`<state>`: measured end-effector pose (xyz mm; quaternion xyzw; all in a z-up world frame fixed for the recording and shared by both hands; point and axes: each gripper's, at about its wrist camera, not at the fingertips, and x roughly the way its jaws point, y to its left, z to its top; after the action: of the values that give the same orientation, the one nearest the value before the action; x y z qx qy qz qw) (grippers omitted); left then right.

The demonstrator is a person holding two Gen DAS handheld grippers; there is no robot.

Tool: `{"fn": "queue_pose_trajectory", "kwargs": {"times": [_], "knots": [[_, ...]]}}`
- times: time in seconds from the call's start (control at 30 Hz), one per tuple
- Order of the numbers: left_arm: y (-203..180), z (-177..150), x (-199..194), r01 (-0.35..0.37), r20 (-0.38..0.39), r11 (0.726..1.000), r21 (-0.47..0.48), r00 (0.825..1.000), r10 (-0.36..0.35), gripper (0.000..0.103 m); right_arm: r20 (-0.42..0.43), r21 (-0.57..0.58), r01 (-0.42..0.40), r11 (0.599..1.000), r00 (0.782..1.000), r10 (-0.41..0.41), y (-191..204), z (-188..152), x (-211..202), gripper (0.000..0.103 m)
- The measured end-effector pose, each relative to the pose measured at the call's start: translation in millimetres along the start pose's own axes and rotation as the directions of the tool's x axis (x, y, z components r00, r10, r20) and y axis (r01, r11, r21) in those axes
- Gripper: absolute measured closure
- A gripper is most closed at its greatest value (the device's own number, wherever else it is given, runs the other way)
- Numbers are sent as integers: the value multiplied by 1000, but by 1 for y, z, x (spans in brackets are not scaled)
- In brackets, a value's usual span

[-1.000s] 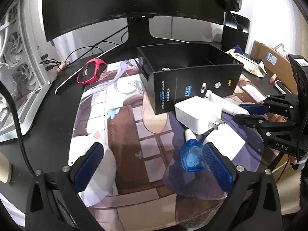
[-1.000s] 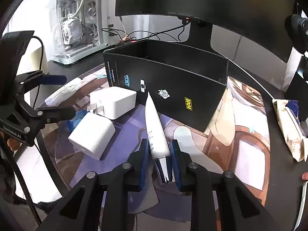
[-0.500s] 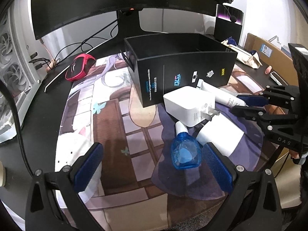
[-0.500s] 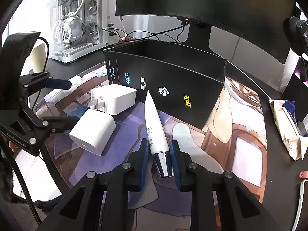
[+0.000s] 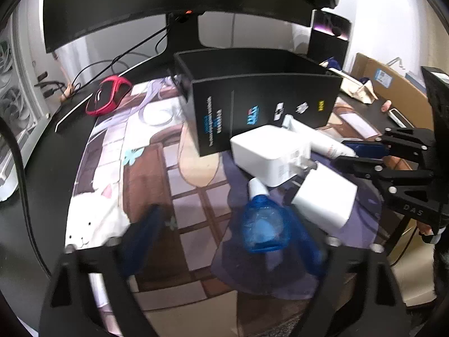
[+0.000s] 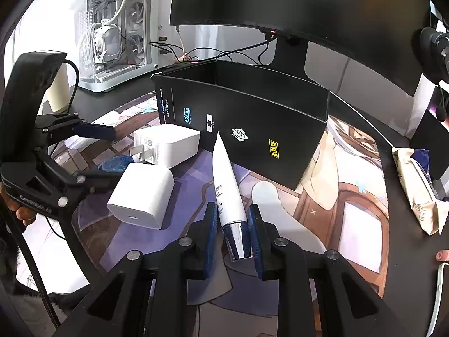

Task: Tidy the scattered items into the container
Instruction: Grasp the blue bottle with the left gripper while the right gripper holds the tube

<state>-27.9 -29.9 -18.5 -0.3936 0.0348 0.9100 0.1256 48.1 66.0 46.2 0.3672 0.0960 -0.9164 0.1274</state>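
Note:
An open black box (image 5: 266, 84) stands on the desk mat. In front of it lie a white charger with prongs (image 5: 269, 154), a second white charger (image 5: 325, 199) and a small blue bottle (image 5: 263, 227). My left gripper (image 5: 224, 233) is closing around the bottle. The bottle lies close to the right finger (image 5: 306, 241), while the left finger is still well apart from it. My right gripper (image 6: 233, 224) is shut on the chrome-capped end of a white tube (image 6: 224, 174), whose tip points at the box wall (image 6: 252, 129). The right wrist view shows the left gripper (image 6: 103, 153) over the bottle (image 6: 112, 165).
A red mouse (image 5: 108, 98) sits at the mat's far left, near cables. A large monitor (image 5: 168, 0) hangs behind the box. A white PC case (image 6: 112, 28) stands at the left, a snack packet (image 6: 418, 185) at the right, and a cardboard box (image 5: 387, 84) behind it.
The left gripper's fingers have drawn closer together around the blue bottle, and its view has shifted slightly toward the bottle. The right gripper still grips the tube in the same place.

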Motion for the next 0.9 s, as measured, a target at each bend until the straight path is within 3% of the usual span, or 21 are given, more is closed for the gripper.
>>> {"fn": "queue_pose_trajectory", "kwargs": {"times": [0.1,0.13,0.57,0.9], "knots": [[-2,0,-3,27,12,999,26,1000,-27,68,1,4,-4,1000,1000,4,-1,0,0,81],[-3,1,-4,35,12,999,35,999,-35,74,2,5,-5,1000,1000,5,-1,0,0,81],[-2,0,-8,46,17,998,43,999,-46,74,9,-8,13,1000,1000,-13,5,1,-2,83],[6,4,-26,34,62,999,29,997,-36,75,13,9,-33,999,999,33,6,1,-6,85]]}}
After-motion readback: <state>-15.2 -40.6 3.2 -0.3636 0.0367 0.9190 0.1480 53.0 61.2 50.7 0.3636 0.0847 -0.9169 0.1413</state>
